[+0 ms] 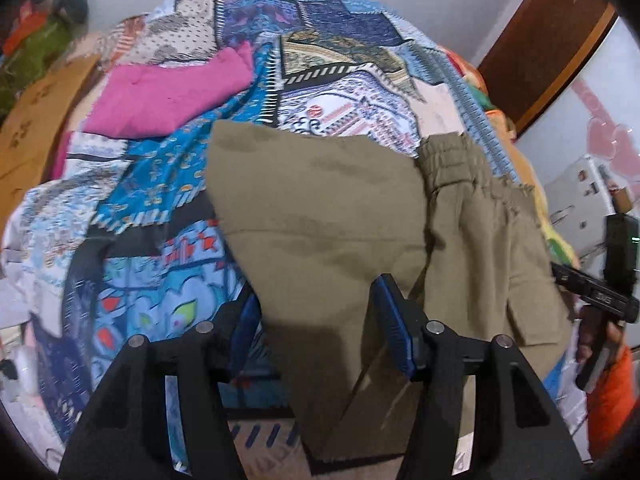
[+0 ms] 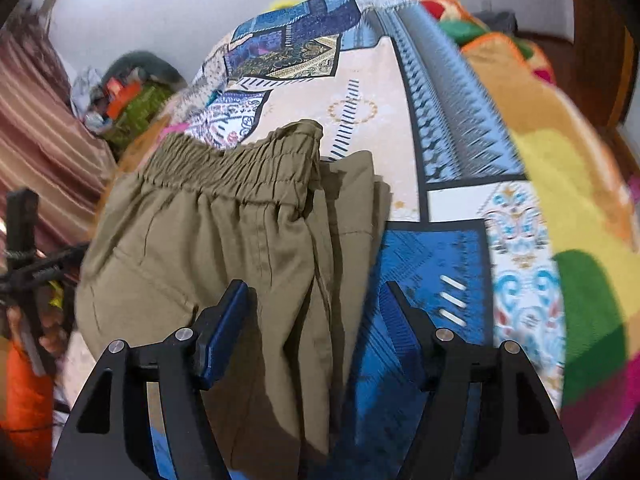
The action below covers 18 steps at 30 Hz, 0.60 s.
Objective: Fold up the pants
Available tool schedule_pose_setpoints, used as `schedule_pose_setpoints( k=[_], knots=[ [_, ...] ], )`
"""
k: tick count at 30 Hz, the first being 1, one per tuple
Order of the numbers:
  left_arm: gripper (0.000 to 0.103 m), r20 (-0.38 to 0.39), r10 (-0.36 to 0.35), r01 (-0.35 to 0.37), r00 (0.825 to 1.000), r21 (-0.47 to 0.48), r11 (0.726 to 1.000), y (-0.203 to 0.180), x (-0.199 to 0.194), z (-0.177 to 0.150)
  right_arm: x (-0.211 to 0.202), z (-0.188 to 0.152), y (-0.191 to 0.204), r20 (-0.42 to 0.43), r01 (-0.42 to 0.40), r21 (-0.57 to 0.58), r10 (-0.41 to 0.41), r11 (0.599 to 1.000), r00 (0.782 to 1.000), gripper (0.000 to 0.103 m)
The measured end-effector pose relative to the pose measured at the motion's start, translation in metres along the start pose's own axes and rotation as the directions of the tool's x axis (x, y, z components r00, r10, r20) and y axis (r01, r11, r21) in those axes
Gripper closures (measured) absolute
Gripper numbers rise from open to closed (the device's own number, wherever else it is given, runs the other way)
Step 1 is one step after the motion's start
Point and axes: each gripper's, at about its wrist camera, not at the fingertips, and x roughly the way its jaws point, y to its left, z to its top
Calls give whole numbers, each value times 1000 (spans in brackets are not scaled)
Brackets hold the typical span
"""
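Observation:
Olive-green pants point(image 1: 328, 216) lie on a patterned bedspread point(image 1: 168, 184), partly folded, with the elastic waistband point(image 1: 452, 160) at the far right. My left gripper point(image 1: 316, 320) is open, its blue pads either side of the pants' near fold, not clamping it. In the right wrist view the pants point(image 2: 208, 248) show their gathered waistband point(image 2: 240, 168) at the top. My right gripper point(image 2: 316, 320) is open above the pants' right edge, its left finger point(image 2: 224, 332) over the fabric. The right gripper also shows in the left wrist view point(image 1: 600, 292) at the far right.
A folded pink garment point(image 1: 168, 96) lies on the bed behind the pants. A colourful blanket point(image 2: 560, 184) covers the bed's right side. A wooden door point(image 1: 552, 36) and white wall stand at the right. Clothes pile point(image 2: 128, 100) at the far left.

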Motion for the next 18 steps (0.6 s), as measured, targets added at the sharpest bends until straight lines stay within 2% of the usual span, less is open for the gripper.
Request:
schedule_pose_setpoints(
  k=[3,6,7,8,10,11,14,15,18],
  knots=[
    [52,9,-27,27,1000,5,1000,1,1,4,5,3,-8,-13,-55,45,55,997,998,34],
    [64,15,-26,26,1000,10,1000,0,3,8,6,4,-7,-20,-68,25,69,997,997,37],
    [72,15,-26,26,1000,14,1000,-1,2,10,7,5,-8,-25,-76,23,76,997,997,37],
    [79,13,-30,30,999,18,999,-1,2,11,6,5,-8,-27,-85,26,85,996,996,40],
    [86,14,-26,26,1000,29,999,-3,1,15,7,8,-8,-27,-97,25,98,995,995,51],
    [90,24,-14,14,1000,32,999,-3,0,16,7,10,-8,-27,-108,28,109,994,994,60],
    [95,31,8,-8,999,22,1000,-4,-1,19,8,16,-5,-35,-106,23,107,994,994,73],
    [96,39,19,-20,999,25,1000,-5,-3,20,5,16,-2,-26,-88,9,88,996,996,81],
    [98,66,54,-57,996,50,997,-12,-10,21,-1,19,4,-5,-55,-32,55,998,998,87]
  ],
)
